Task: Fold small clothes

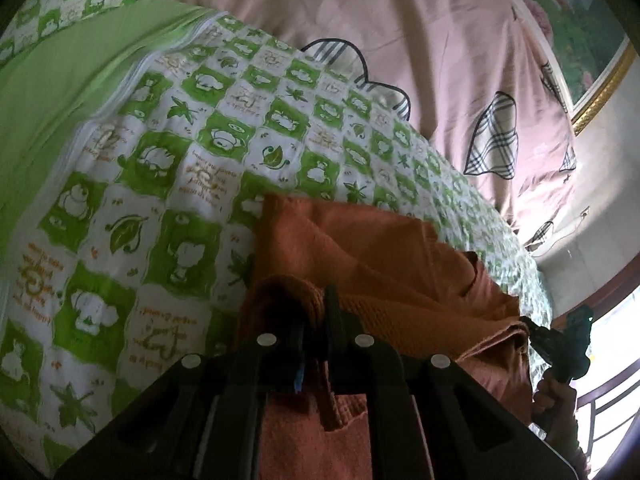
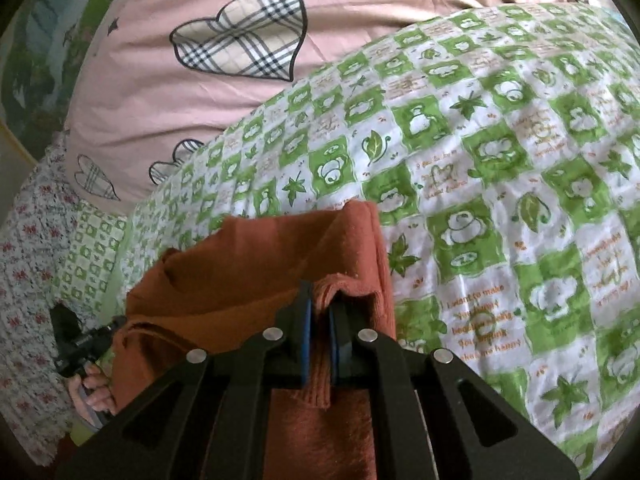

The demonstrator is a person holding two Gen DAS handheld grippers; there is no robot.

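The rust-orange knit garment (image 1: 360,248) lies low in the centre of both frames on the green-and-white patterned quilt (image 1: 168,152), its near edge lifted. The left gripper (image 1: 316,320) has its jaws nearly closed, pinching a rolled fold of that edge. The right gripper (image 2: 319,320) likewise clamps a bunched ridge of garment between its blue pads (image 2: 306,336), jaws narrowly apart.

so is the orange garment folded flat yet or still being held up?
Held up, not flat: the orange garment is pinched at its edges by the left gripper and right gripper, draping loosely over the green checked quilt.
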